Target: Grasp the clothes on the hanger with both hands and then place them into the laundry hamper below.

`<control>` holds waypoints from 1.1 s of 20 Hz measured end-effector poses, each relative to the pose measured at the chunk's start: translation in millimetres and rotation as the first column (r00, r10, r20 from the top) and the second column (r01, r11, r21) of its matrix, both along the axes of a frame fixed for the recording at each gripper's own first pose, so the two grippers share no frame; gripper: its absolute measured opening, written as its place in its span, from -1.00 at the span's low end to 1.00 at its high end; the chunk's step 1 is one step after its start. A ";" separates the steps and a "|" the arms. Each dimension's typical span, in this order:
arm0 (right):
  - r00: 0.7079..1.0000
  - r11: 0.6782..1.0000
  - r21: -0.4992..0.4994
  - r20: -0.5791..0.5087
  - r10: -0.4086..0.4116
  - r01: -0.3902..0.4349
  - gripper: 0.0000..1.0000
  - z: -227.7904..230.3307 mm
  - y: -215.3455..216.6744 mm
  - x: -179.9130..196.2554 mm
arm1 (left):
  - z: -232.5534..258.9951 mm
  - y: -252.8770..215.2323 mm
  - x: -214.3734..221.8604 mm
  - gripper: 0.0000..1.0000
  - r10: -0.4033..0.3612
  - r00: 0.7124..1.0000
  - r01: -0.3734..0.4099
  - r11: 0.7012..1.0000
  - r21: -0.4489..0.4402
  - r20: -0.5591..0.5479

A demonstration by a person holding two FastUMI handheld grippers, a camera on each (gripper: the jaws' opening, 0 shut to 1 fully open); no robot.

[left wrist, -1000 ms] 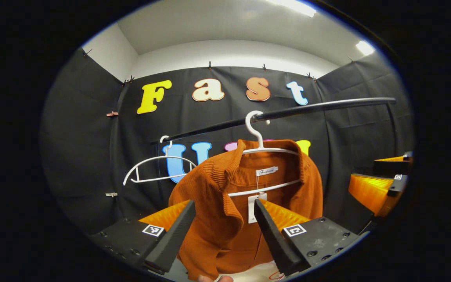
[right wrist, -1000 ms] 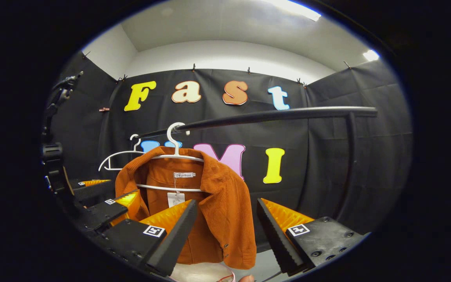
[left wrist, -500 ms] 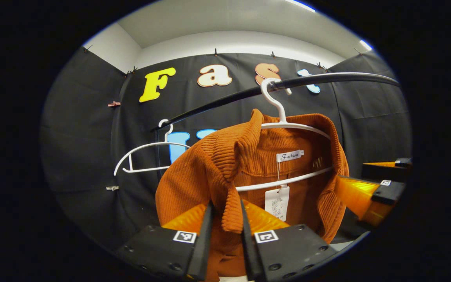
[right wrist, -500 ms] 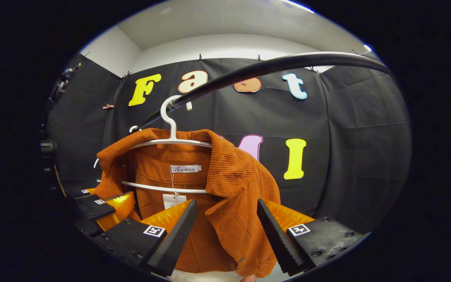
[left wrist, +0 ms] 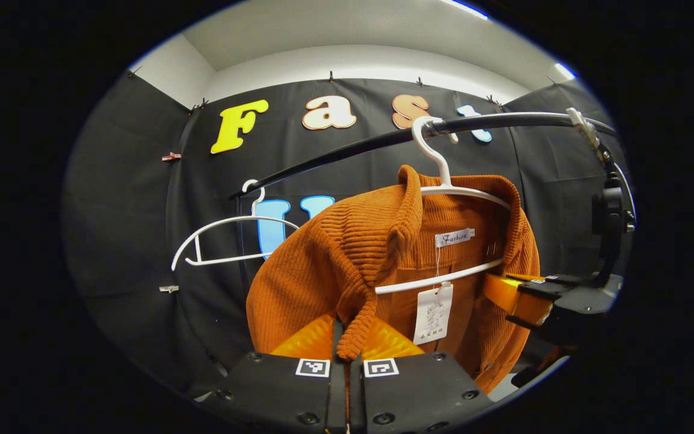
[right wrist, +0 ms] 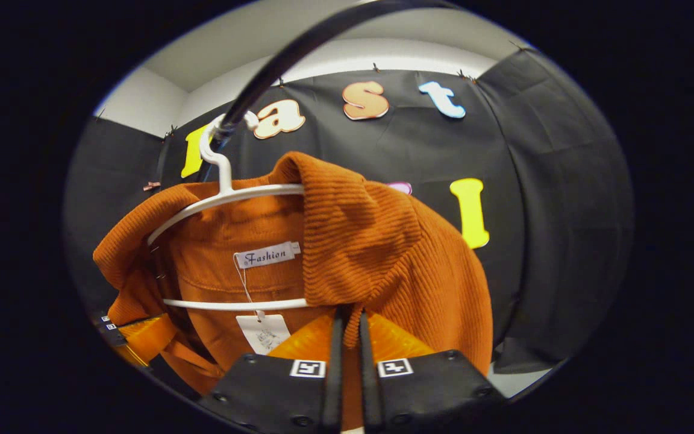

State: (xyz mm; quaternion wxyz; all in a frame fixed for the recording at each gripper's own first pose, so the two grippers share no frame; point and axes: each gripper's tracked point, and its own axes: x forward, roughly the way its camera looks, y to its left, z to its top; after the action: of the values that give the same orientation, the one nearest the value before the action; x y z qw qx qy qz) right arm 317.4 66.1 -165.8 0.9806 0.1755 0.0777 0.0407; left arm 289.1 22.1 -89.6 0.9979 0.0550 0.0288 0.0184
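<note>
An orange ribbed jacket (left wrist: 329,253) (right wrist: 383,253) hangs on a white hanger (left wrist: 443,181) (right wrist: 226,193) hooked over a black rail (left wrist: 347,157) (right wrist: 281,60). My left gripper (left wrist: 347,352) is shut on the jacket's left collar flap, the cloth pinched between its fingers. My right gripper (right wrist: 348,337) is shut on the right collar flap. In the left gripper view the right gripper (left wrist: 525,295) shows at the jacket's far edge. In the right gripper view the left gripper (right wrist: 136,340) shows at lower left. White tags (left wrist: 434,313) (right wrist: 262,331) dangle inside the collar.
A second, bare white hanger (left wrist: 226,241) hangs farther left on the same rail. The rail's upright post (left wrist: 241,241) stands behind it. Black cloth walls close in on all sides.
Both grippers moved in closer to the jacket. The right gripper closed from open onto the right collar flap, and the left one tightened fully on the left flap.
</note>
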 end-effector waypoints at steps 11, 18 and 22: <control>0.847 0.887 0.370 -0.340 0.407 -0.278 -0.84 -16.0 8.3 -24.6 | -6.7 8.4 4.8 -0.87 -0.080 0.967 0.060 0.994 -0.092 -0.243; 0.834 0.894 0.280 -0.342 0.434 -0.350 -0.84 16.5 -22.4 -27.9 | 22.7 18.9 2.2 -0.89 -0.185 0.930 0.095 0.956 -0.279 -0.317; 0.899 0.913 0.274 -0.238 0.368 -0.301 -0.84 55.6 -46.8 -11.1 | 41.5 33.6 5.9 -0.90 -0.158 0.949 0.079 0.956 -0.283 -0.271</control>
State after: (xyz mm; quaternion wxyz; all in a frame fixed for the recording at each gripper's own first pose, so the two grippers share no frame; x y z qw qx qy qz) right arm 306.3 19.3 -110.2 0.9100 0.2759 0.2420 0.1928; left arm 295.1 55.7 -48.0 0.9802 -0.0768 0.1741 -0.0545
